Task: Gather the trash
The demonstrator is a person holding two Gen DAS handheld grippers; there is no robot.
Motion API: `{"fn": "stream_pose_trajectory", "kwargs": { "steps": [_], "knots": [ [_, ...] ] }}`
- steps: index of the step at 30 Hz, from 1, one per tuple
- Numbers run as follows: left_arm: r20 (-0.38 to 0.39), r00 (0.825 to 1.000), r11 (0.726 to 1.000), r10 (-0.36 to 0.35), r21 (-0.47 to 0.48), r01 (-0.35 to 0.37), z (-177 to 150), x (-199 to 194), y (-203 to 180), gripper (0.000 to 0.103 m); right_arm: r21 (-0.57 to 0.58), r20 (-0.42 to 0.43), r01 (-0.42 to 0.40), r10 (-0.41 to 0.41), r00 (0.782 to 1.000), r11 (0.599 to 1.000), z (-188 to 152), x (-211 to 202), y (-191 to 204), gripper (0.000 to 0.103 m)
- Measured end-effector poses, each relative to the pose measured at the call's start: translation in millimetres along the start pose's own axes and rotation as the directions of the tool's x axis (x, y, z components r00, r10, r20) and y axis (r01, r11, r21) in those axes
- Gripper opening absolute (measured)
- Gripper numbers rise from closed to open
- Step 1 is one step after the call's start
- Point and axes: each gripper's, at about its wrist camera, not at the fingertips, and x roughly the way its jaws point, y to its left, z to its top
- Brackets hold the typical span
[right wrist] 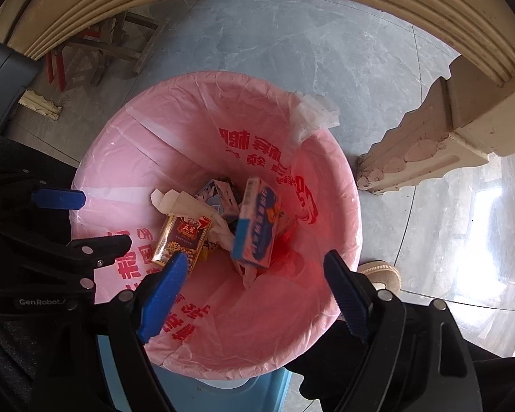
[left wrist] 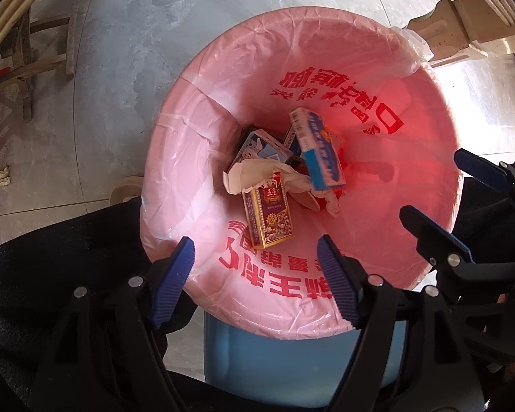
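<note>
Overhead, both tongs, left (left wrist: 257, 257) and right (right wrist: 257, 274), hang released, pointing down into the pink-lined bin (left wrist: 175, 158).

We held both grippers over the bin (left wrist: 292, 360), the left gripper (left wrist: 257, 274) beside the right gripper (right wrist: 257, 292), each with jaws apart and empty. Inside the liner (left wrist: 195, 130), three boxes lay at the bottom: one box (left wrist: 269, 214) nearest us, another (left wrist: 321, 149) tilted behind it, crumpled paper (left wrist: 254, 171) between them.
</note>
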Motion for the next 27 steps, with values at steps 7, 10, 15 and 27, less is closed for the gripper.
{"fn": "stream_pose_trajectory", "kwargs": {
  "steps": [7, 10, 15, 27],
  "knots": [
    [0.022, 0.999, 1.000, 0.031, 0.000, -0.031, -2.9, -4.0, -0.9, 0.075, 0.002, 0.000, 0.007, -0.007, 1.000, 1.000, -2.6, -3.5, 1.0, 0.080],
    [0.033, 0.998, 0.999, 0.050, 0.010, -0.050, -4.0, -6.8, -3.3, 0.075, 0.000, 0.007, 0.013, -0.013, 1.000, 1.000, -3.7, -6.9, 2.2, 0.080],
    [0.050, 0.997, 0.998, 0.057, 0.012, -0.058, -8.5, -13.0, -4.7, 0.075, 0.006, 0.020, 0.025, -0.025, 0.999, 1.000, -7.0, -15.2, 3.8, 0.080],
    [0.137, 0.987, 0.997, 0.079, -0.003, -0.080, -29.5, -42.3, -11.6, 0.075, 0.067, 0.056, 0.070, -0.074, 0.996, 0.995, -20.2, -48.6, 5.6, 0.080]
  ]
}}
